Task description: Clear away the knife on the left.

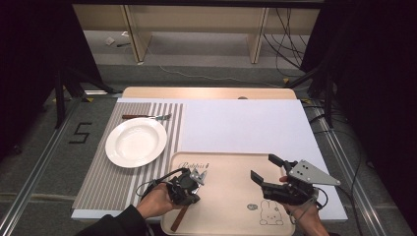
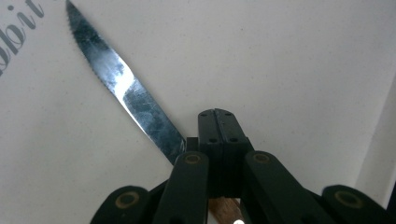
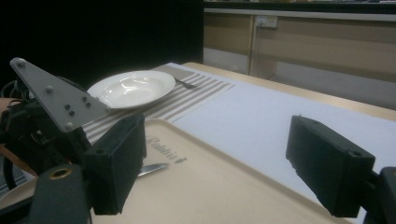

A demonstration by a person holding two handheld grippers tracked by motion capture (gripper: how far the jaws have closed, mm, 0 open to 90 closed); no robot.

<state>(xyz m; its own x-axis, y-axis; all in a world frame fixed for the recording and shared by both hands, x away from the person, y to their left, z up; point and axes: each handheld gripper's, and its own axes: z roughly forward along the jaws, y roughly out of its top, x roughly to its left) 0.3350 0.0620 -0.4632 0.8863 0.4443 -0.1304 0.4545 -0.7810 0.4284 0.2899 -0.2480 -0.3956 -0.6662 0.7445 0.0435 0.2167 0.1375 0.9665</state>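
knife (image 2: 126,93) flat on tray (image 1: 231,196), blade toward far edge, in clamped left gripper (image 1: 189,189); right gripper (image 1: 265,169) jaws apart

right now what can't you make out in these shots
- Knife handle: in the left gripper view the shut left tongs cover it; in the high view hand and tongs cover its middle.
- Fork beyond the plate: too small in the high view to count tines.
- Tray near edge: cut off by the high view's bottom.
- Right tongs open, holding nothing.
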